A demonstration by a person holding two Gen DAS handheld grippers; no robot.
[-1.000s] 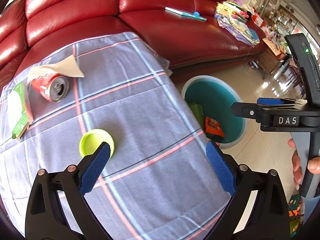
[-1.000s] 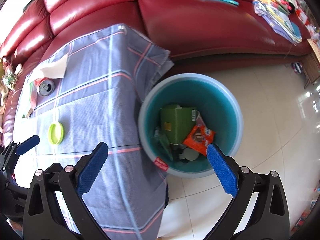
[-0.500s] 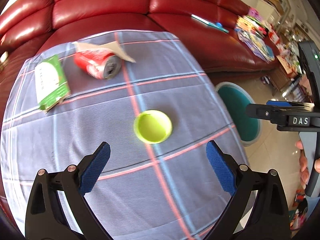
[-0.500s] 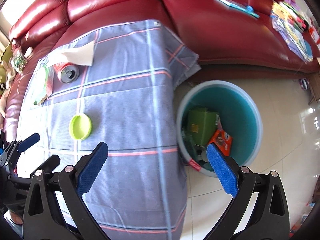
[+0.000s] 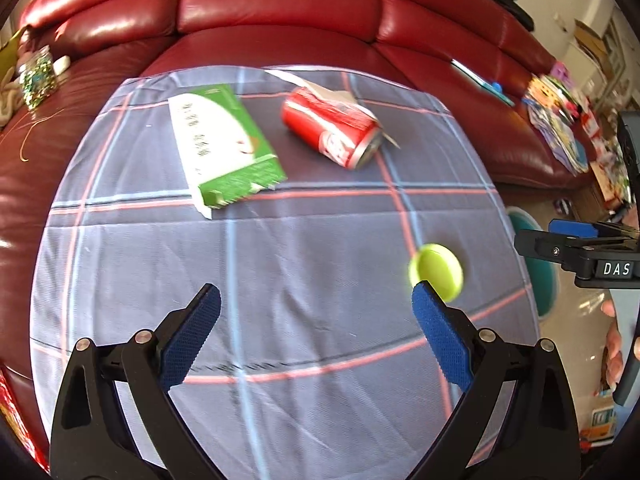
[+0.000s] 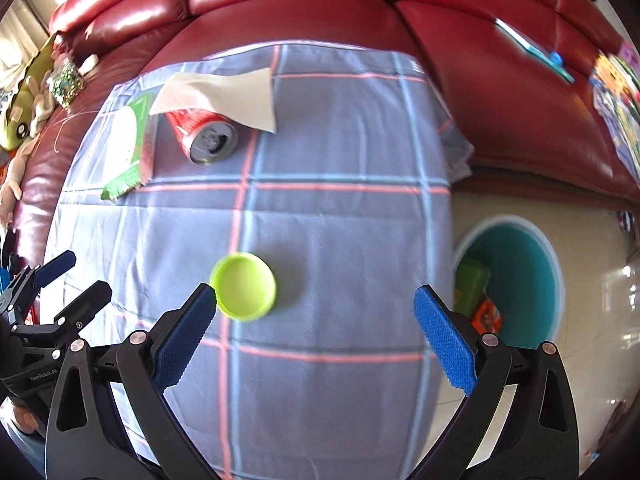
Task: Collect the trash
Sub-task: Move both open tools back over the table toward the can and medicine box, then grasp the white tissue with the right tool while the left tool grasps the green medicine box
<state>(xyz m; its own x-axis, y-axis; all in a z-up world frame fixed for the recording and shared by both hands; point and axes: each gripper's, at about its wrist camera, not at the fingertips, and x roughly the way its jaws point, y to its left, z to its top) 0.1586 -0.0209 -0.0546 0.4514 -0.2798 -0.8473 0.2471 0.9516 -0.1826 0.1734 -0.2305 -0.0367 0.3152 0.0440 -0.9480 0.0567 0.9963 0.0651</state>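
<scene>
On the blue checked tablecloth (image 5: pixel 300 264) lie a lime green lid (image 5: pixel 437 272) (image 6: pixel 244 286), a red drink can (image 5: pixel 332 132) (image 6: pixel 200 130) on its side, a green and white carton (image 5: pixel 222 144) (image 6: pixel 130 144) and a beige paper napkin (image 6: pixel 224 94) draped over the can. My left gripper (image 5: pixel 316 308) is open above bare cloth, the lid just beyond its right fingertip. My right gripper (image 6: pixel 314 304) is open too, with the lid by its left fingertip. A teal trash bin (image 6: pixel 516 276) on the floor holds a green box and an orange wrapper.
A red leather sofa (image 5: pixel 280 12) wraps around behind the table. Toys lie on the sofa at left (image 6: pixel 24 112), and books and papers (image 5: pixel 560 112) at right. The tiled floor (image 6: pixel 592 360) is to the right of the table.
Both grippers have swung left, away from the bin and over the table. The can, carton and lid now sit nearer the middle of both views. Both stay open.
</scene>
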